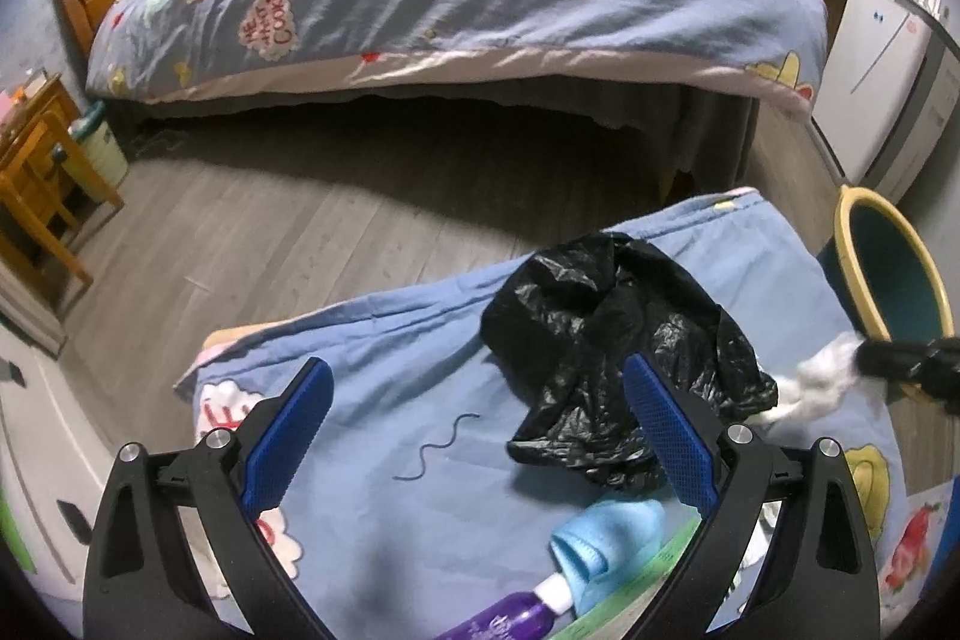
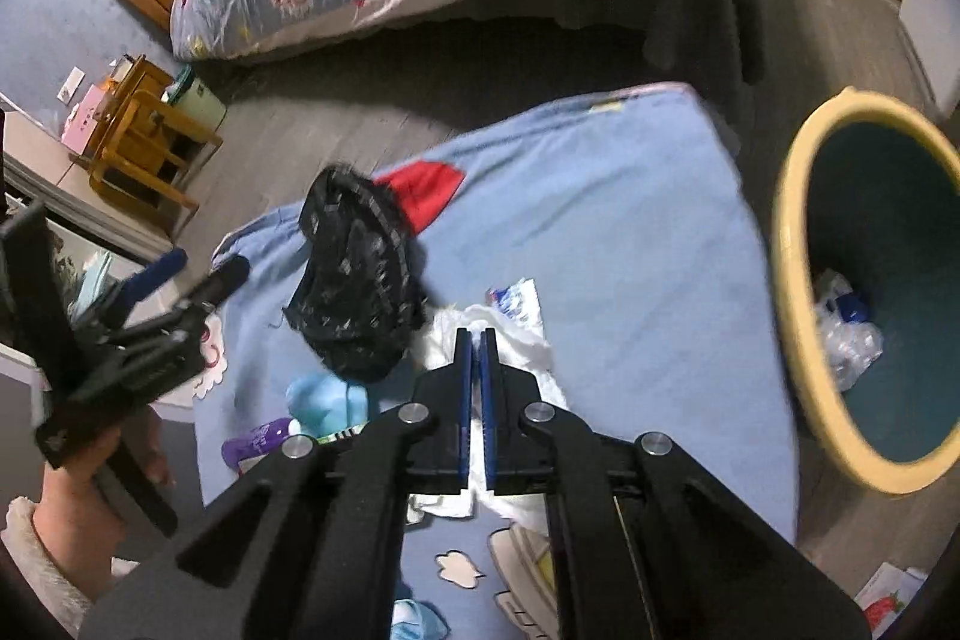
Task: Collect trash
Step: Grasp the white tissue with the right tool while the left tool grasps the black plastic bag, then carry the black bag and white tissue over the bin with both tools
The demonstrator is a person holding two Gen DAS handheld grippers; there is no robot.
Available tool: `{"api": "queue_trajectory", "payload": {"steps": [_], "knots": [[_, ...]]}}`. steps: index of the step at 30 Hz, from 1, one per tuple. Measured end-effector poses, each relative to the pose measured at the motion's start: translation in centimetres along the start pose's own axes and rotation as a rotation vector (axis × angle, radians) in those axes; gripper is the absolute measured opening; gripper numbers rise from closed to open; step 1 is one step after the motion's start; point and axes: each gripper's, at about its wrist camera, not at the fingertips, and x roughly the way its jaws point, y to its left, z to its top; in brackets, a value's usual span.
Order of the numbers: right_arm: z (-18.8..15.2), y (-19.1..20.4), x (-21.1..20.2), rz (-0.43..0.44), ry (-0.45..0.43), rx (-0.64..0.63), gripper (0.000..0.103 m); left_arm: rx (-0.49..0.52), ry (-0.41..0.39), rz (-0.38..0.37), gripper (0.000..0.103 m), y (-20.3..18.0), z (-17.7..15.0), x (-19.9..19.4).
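Near the right-hand edge of the blue cartoon-print cloth-covered surface (image 2: 630,232), the right gripper (image 2: 475,340) has its blue-padded jaws pinched together on a crumpled white tissue (image 2: 522,346), the paper bunching out on either side of the pads. Just beside that edge stands the round yellow-rimmed teal waste bin (image 2: 792,280), with crushed clear plastic already lying in it. The left gripper (image 1: 480,436) hangs with its jaws wide apart and nothing between them, aimed toward the crumpled black plastic bag (image 1: 612,340) in the middle of the cloth; a small light-blue cloth and a purple bottle lie nearer the front edge.

The grip looks thin: only a fold of tissue seems caught, so it could tear or slip out on the way to the bin and drop on the floor. A printed wrapper (image 2: 516,301) touching the tissue might be dragged along. The slick, springy bag may also slide from the left jaws if they close only on a loose flap.
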Motion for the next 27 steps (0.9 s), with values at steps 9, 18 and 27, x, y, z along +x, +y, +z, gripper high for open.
{"api": "queue_trajectory", "payload": {"steps": [9, 18, 27], "knots": [[1.6, -3.1, -2.2, 0.000, -0.092, 0.093, 0.002, 0.040, 0.073, -0.038, 0.096, -2.2, -0.1, 2.9], [1.8, -3.9, -2.3, 0.003, -0.092, 0.105, 0.002, 0.091, 0.164, -0.086, 0.088, -3.7, -1.4, 5.5], [1.7, -4.1, -2.3, -0.026, -0.085, 0.077, 0.002, 0.141, 0.159, -0.174, 0.030, -5.3, -1.4, 4.6]]}}
